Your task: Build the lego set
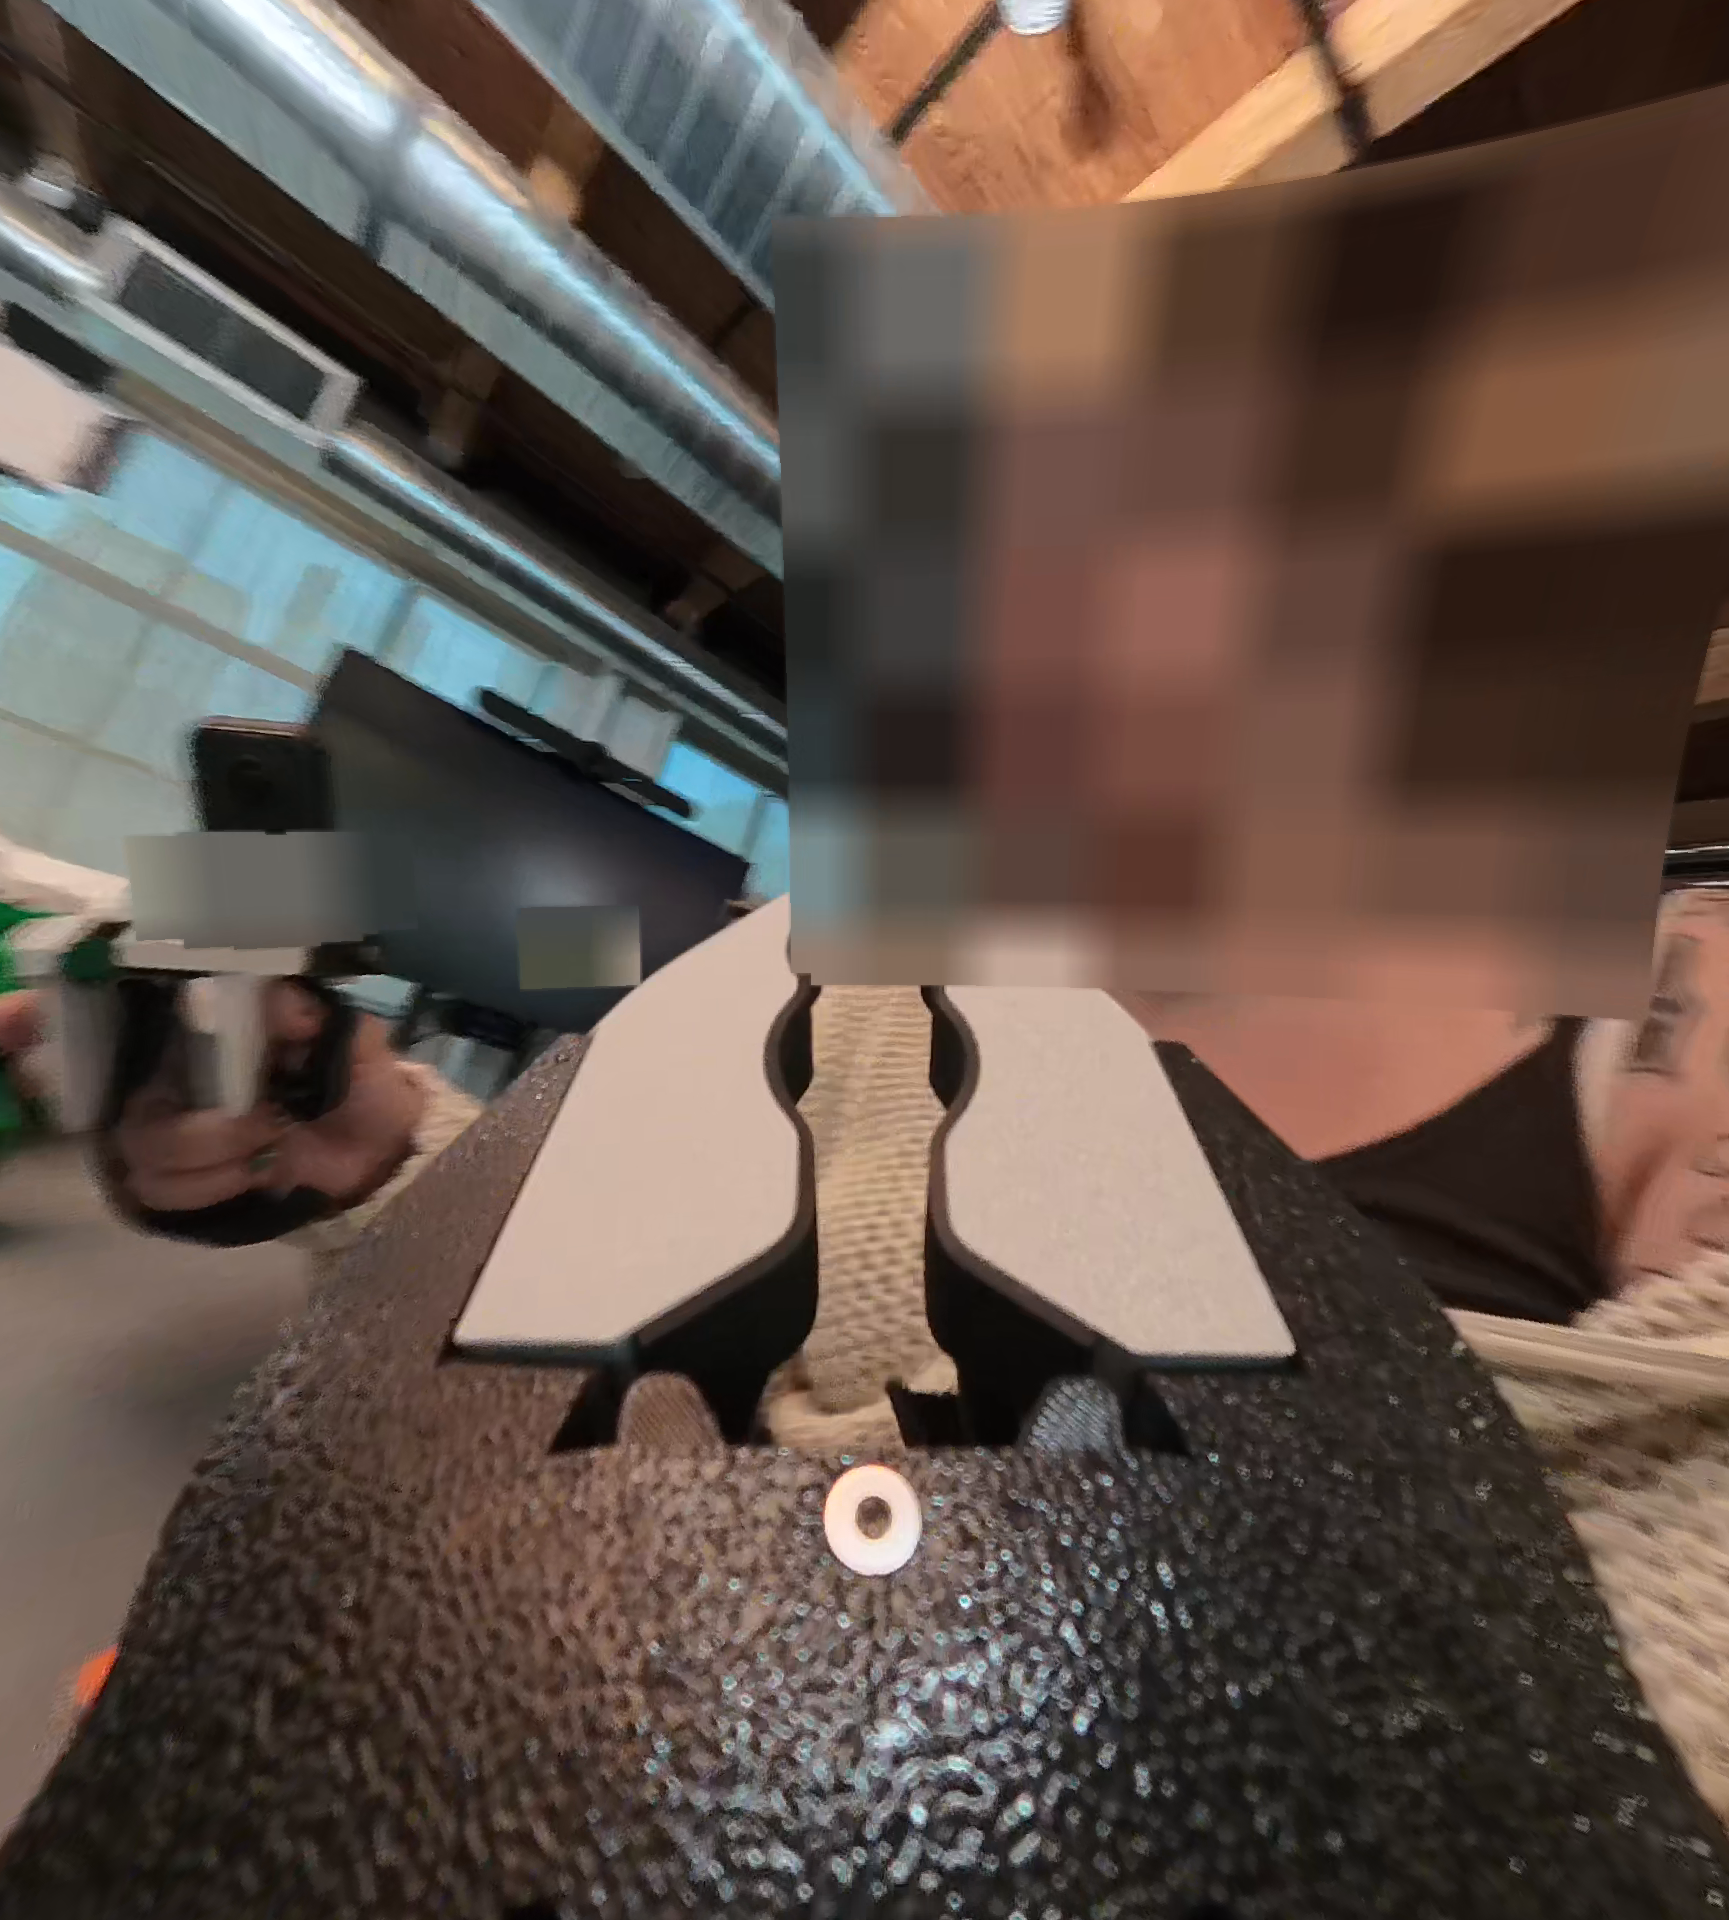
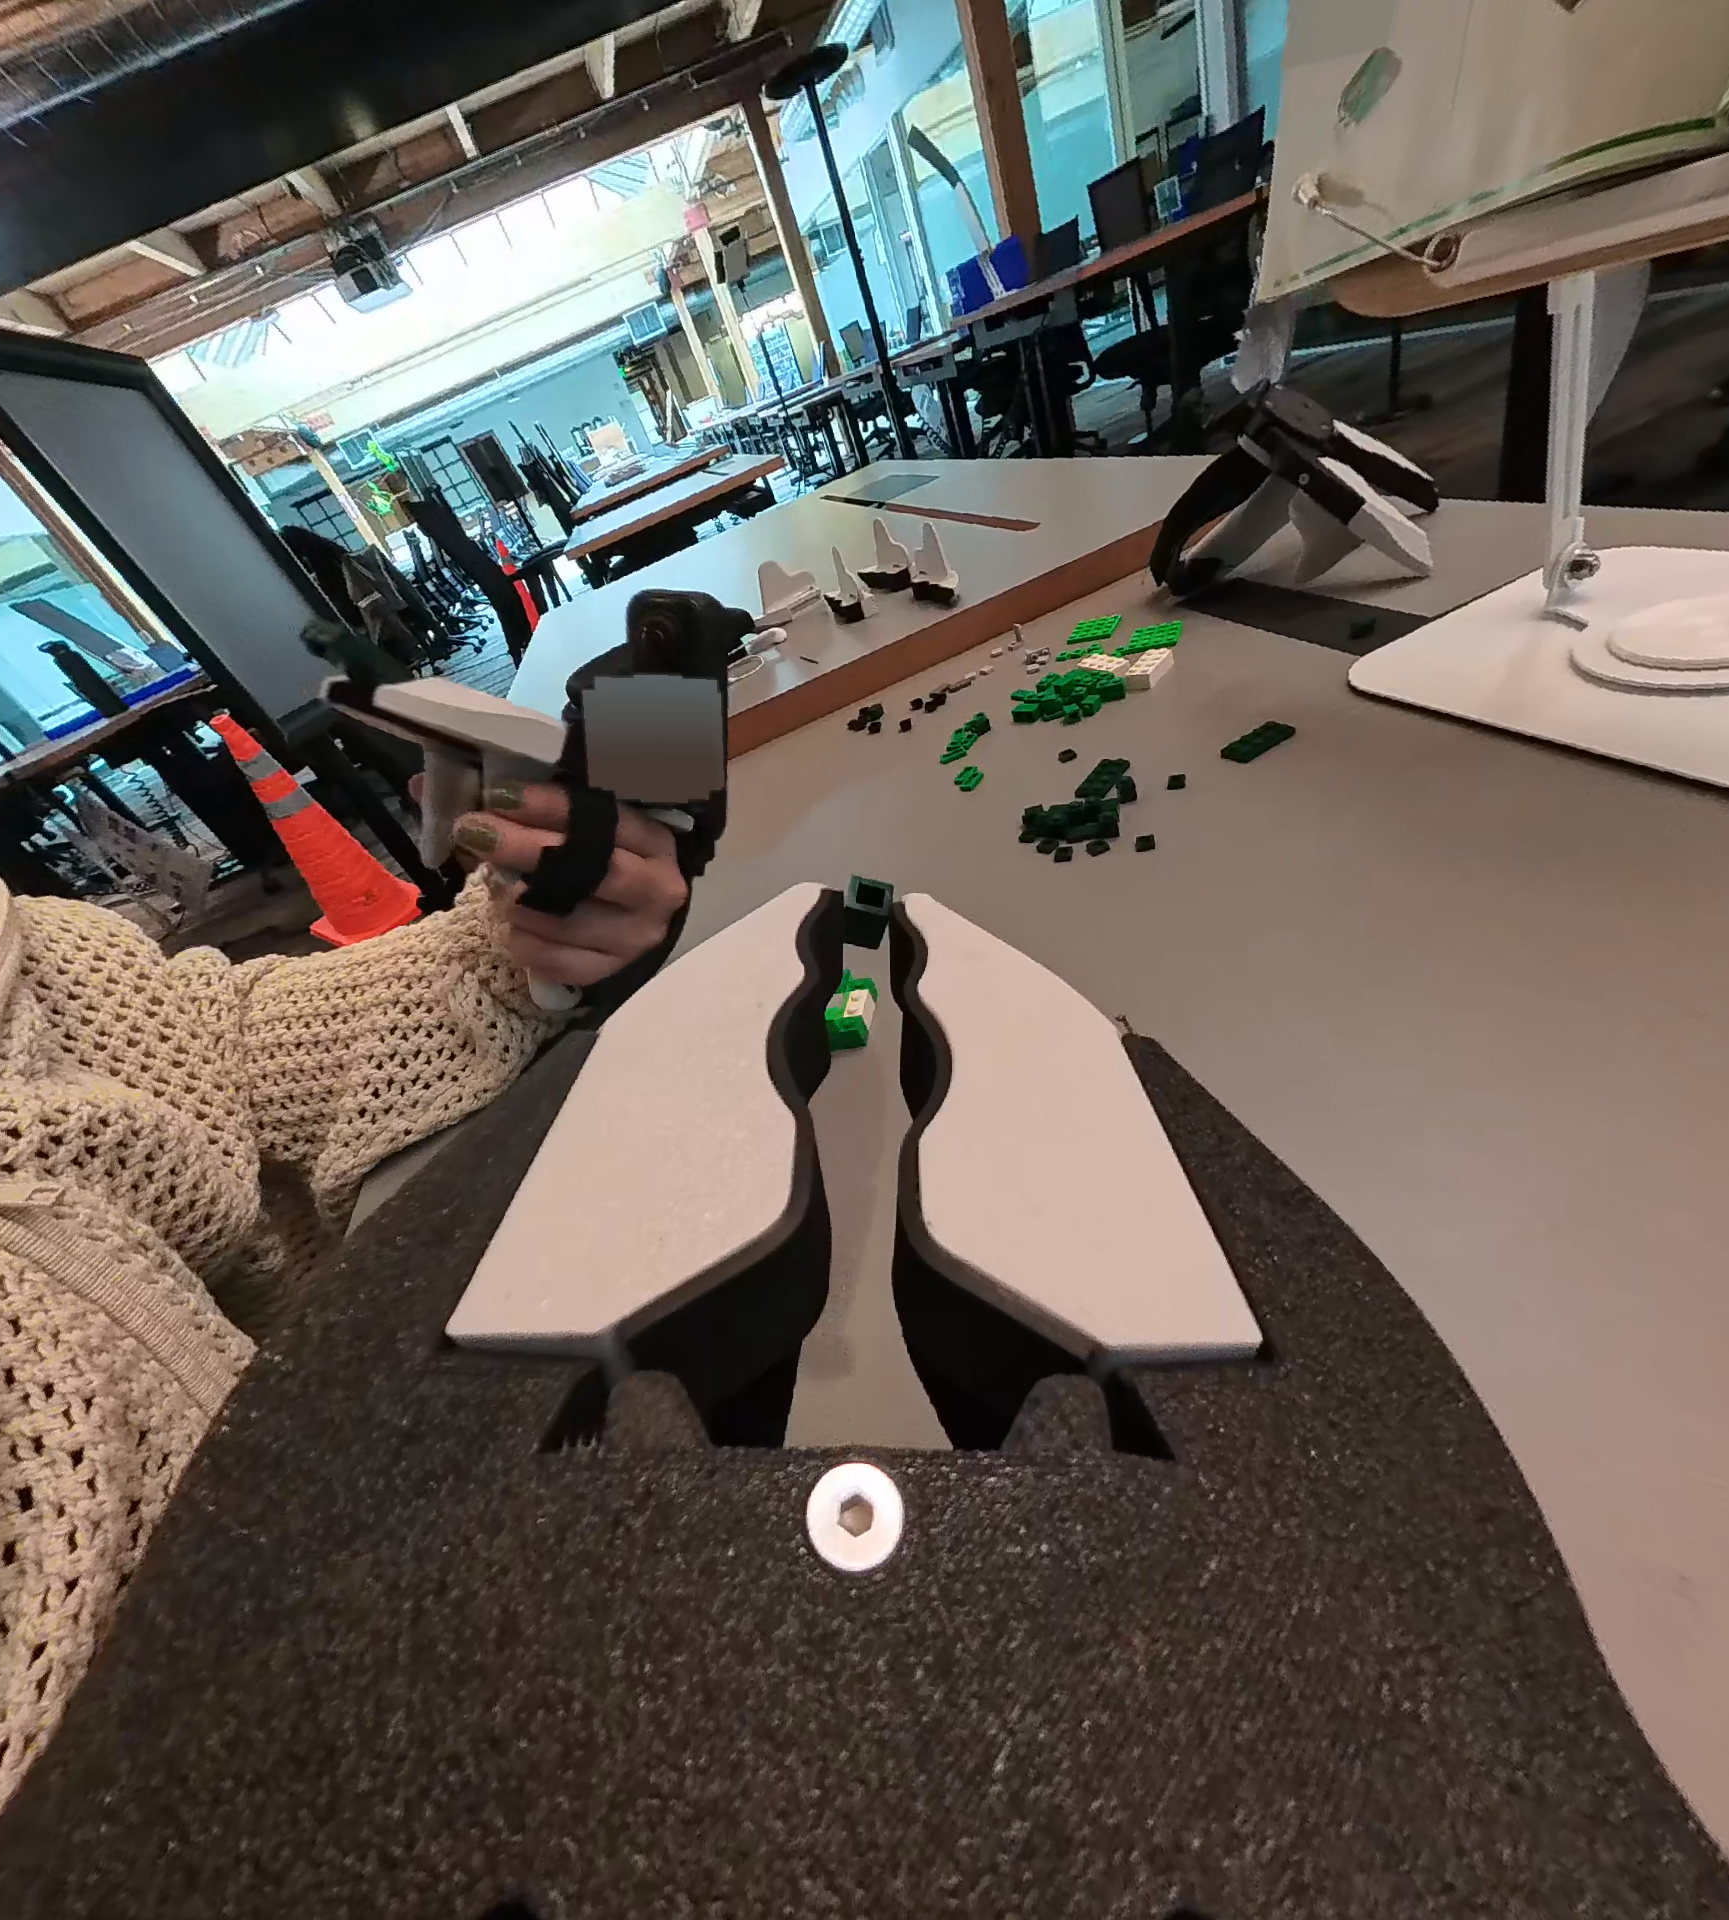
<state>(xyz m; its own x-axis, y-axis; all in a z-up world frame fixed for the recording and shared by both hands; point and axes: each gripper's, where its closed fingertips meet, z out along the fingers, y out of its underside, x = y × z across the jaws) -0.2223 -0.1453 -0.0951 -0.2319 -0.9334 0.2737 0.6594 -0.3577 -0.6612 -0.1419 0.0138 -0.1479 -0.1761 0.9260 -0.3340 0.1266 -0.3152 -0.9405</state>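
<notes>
Right claw pinching a brick above the bench

The right claw [image 2: 870, 920] is gripping a dark green brick [image 2: 866, 907] at its tips over the bench [image 2: 1359, 1039]; loose bricks [image 2: 1068, 694] are lying beyond. The left claw [image 1: 870, 997] is hanging slightly parted, empty, facing the person's sweater [image 1: 870, 1143].

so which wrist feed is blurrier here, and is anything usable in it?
Left wrist view: heavy motion smear on background and knit sleeve; only the left gripper reads sharp. Right wrist view: crisp, dark green square brick at the right gripper tips, wide-angle bending at edges.
</notes>
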